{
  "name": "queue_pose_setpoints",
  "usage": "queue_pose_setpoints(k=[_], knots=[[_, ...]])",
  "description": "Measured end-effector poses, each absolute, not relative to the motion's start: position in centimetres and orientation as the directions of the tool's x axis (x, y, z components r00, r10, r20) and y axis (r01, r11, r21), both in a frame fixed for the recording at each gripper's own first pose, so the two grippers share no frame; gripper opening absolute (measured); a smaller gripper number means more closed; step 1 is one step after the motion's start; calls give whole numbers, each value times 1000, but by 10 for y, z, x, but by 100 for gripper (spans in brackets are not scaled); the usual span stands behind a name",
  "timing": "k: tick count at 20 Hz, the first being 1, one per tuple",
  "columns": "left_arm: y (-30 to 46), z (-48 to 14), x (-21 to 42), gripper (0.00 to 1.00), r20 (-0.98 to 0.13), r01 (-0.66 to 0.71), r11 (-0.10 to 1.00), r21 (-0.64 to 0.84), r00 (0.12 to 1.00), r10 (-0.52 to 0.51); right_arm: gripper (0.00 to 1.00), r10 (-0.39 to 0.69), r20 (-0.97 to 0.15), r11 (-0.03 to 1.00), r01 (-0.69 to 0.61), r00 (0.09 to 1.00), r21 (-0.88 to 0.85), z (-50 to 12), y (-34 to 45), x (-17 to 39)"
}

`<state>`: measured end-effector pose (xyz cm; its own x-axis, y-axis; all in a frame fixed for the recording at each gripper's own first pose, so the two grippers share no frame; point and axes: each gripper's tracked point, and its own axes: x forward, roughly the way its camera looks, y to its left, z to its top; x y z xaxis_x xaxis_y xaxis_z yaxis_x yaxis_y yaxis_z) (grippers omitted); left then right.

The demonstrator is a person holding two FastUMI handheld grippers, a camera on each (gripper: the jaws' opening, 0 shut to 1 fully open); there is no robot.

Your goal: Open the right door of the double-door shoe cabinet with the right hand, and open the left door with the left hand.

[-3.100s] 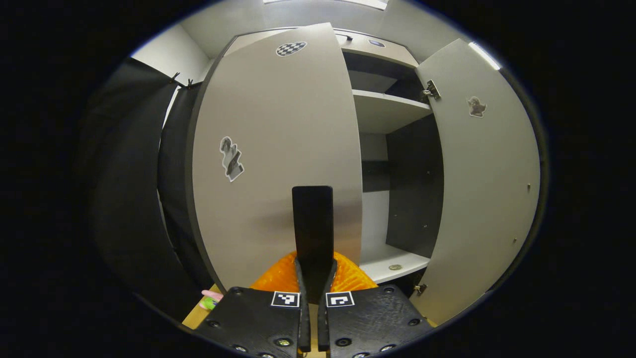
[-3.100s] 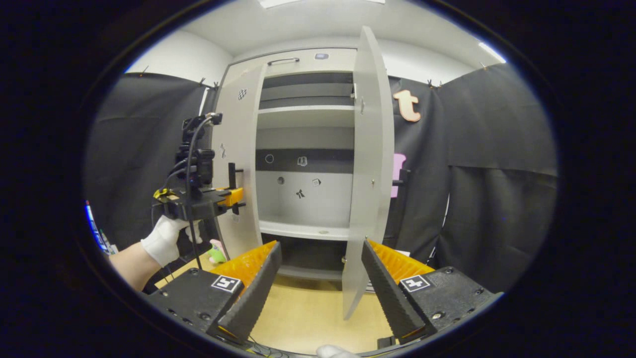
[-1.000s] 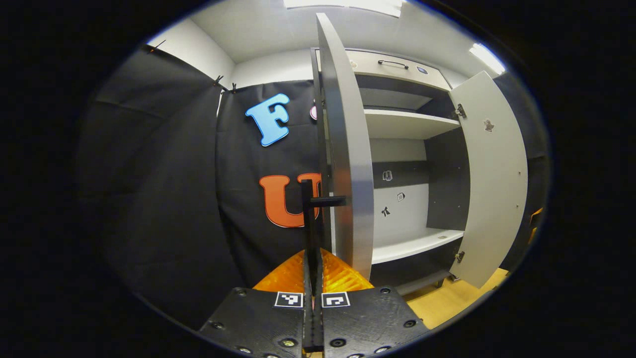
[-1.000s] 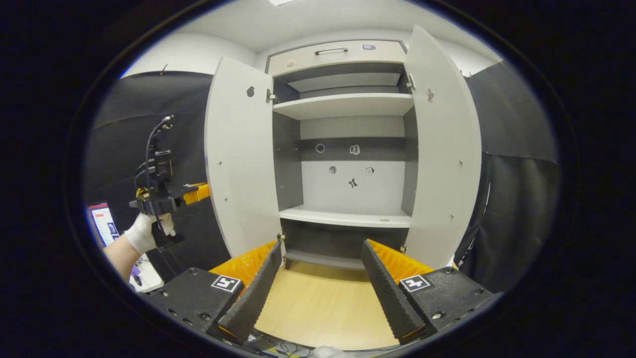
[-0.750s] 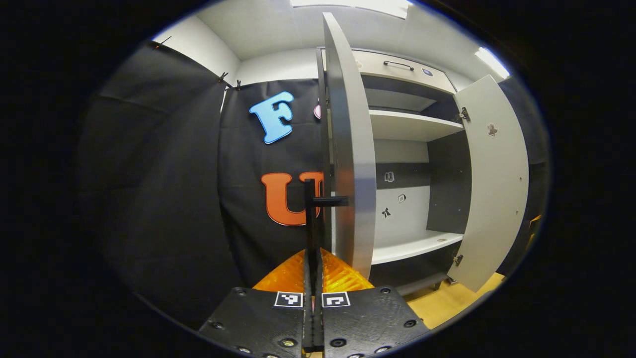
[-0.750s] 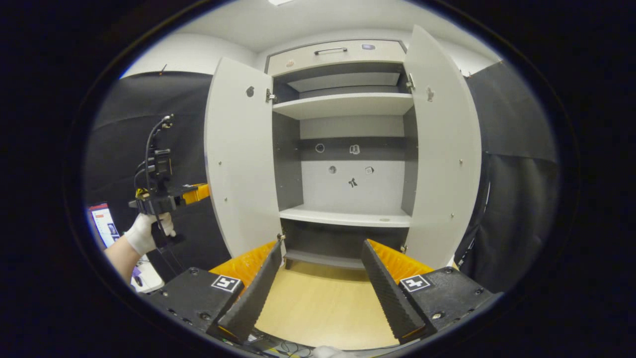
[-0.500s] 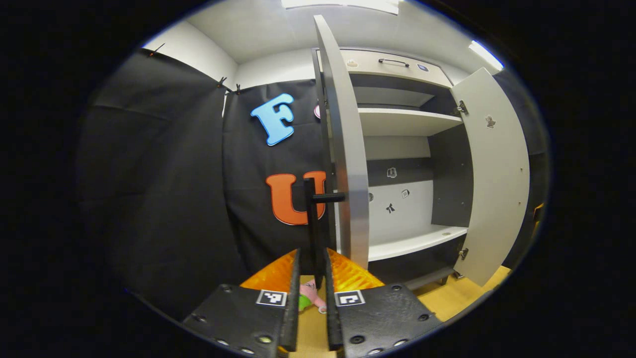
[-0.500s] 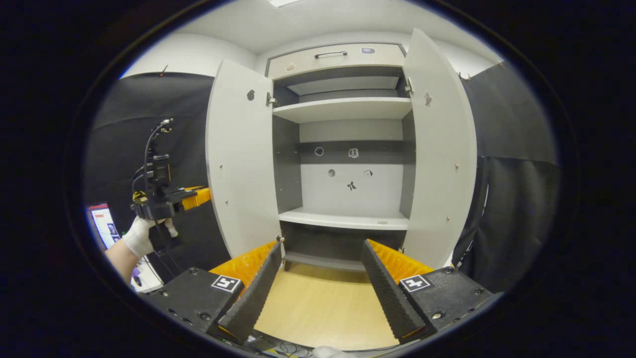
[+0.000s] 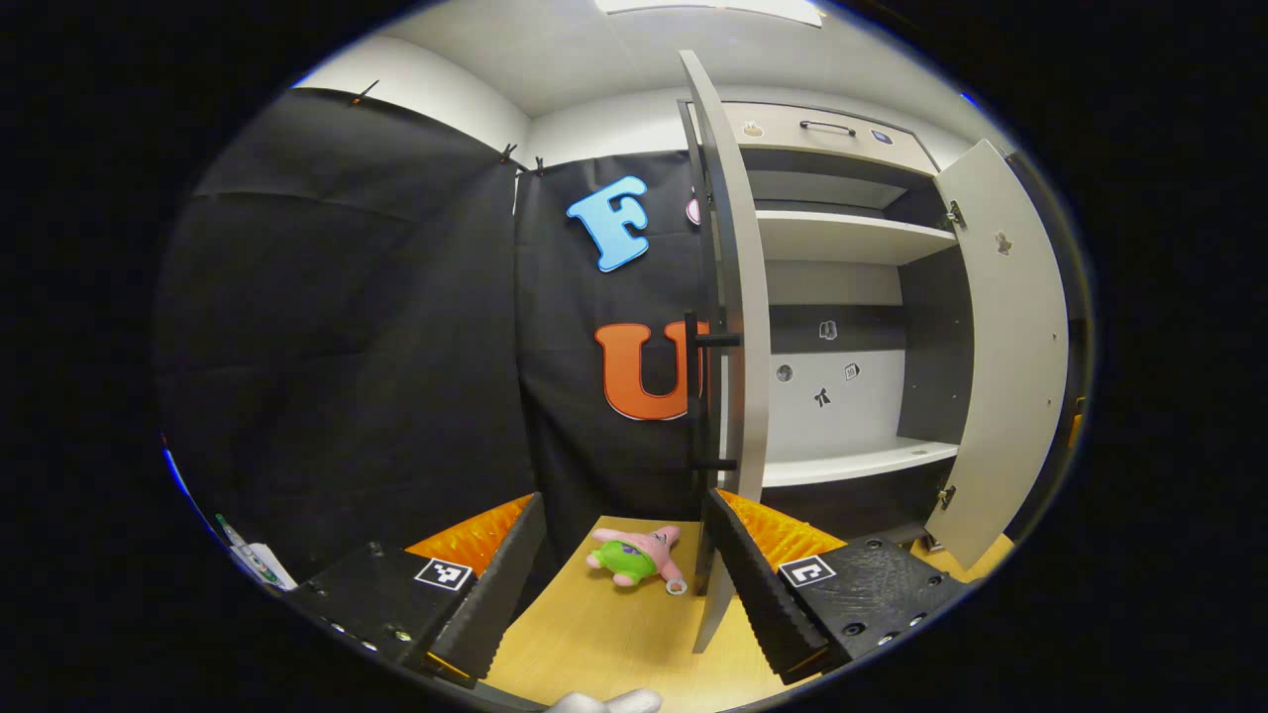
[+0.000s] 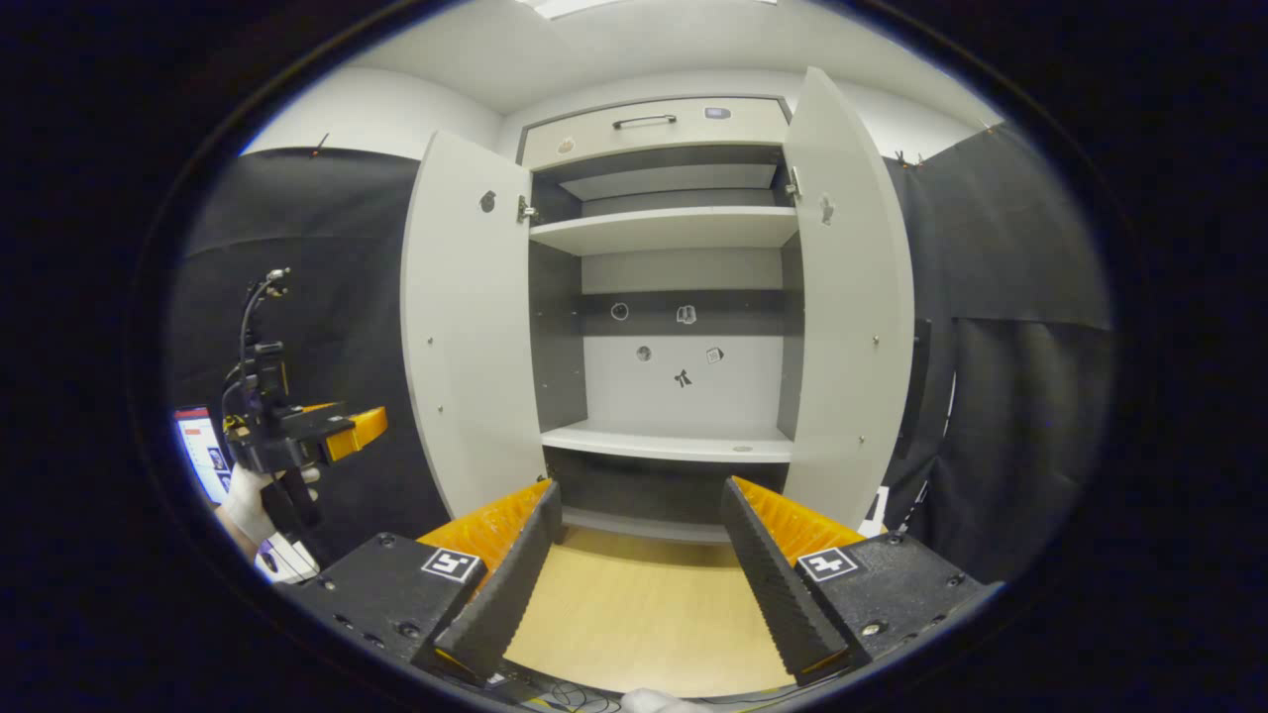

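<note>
The shoe cabinet (image 10: 684, 436) fills the centre of the right gripper view, both doors swung wide. Its left door (image 10: 466, 317) stands left of centre and its right door (image 10: 847, 307) right of centre, with pale shelves between them. In the left gripper view the left door (image 9: 738, 297) shows edge-on at centre, its black handle (image 9: 698, 396) facing the cloth wall. The right gripper (image 10: 639, 564) sits at the bottom of its own view, jaws spread wide and holding nothing. The left gripper (image 9: 619, 579) is likewise wide apart and empty, clear of the handle; it also appears at mid-left in the right gripper view (image 10: 342, 426), held by a gloved hand (image 10: 243, 500). A small plush toy (image 9: 634, 557) lies on the wooden floor (image 10: 644, 614) between the left gripper's fingers, low in the frame.
</note>
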<state>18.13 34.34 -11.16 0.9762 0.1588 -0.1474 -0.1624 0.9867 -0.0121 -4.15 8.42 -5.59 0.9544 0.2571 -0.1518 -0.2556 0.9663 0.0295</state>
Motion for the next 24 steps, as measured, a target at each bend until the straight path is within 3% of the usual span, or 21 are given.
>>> queue_pose_setpoints(k=[5, 11, 16, 24], knots=[[318, -77, 158, 96, -114, -145, 989, -4, 983, 143, 99, 219, -130, 976, -215, 967, 42, -44, 73, -46], [253, -30, 147, 96, -36, -50, 999, 19, 998, 50, 99, 131, -81, 991, -129, 988, 25, -24, 47, -48], [199, -26, 138, 96, -34, 39, 999, 21, 999, -38, 100, 82, -61, 996, -79, 995, 49, -12, 30, -53], [164, -37, 129, 96, -46, 75, 997, 7, 996, -75, 100, 45, -62, 997, -41, 997, 58, -15, 17, -61]])
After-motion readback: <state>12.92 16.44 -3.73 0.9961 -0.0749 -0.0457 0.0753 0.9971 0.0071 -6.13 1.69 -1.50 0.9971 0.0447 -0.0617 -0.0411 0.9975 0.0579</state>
